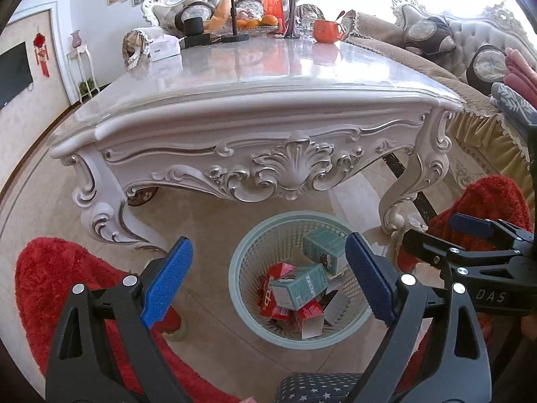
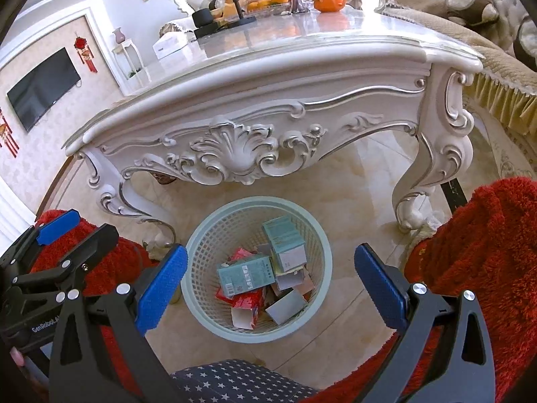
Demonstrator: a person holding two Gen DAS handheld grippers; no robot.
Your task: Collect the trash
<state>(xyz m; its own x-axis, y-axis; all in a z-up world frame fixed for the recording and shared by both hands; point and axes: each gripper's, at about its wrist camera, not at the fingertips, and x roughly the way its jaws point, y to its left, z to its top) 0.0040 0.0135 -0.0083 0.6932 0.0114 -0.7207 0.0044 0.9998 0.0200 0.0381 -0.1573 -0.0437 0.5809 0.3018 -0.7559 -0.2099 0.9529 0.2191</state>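
The pale mesh basket (image 2: 258,334) stands upright on the floor, near the carved table (image 2: 255,154), holding teal boxes (image 2: 245,277) and red cartons (image 2: 246,305) lying at mixed angles. The left gripper (image 1: 268,282) and right gripper (image 2: 272,288) hang above it, both spread wide and empty.

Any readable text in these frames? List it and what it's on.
"DAS": right gripper body, seen in the left wrist view.
"GenRobot.AI", end cut off: left gripper body, seen in the right wrist view.
Boxes in the basket: print too blurred.
Red card on the table: unreadable.
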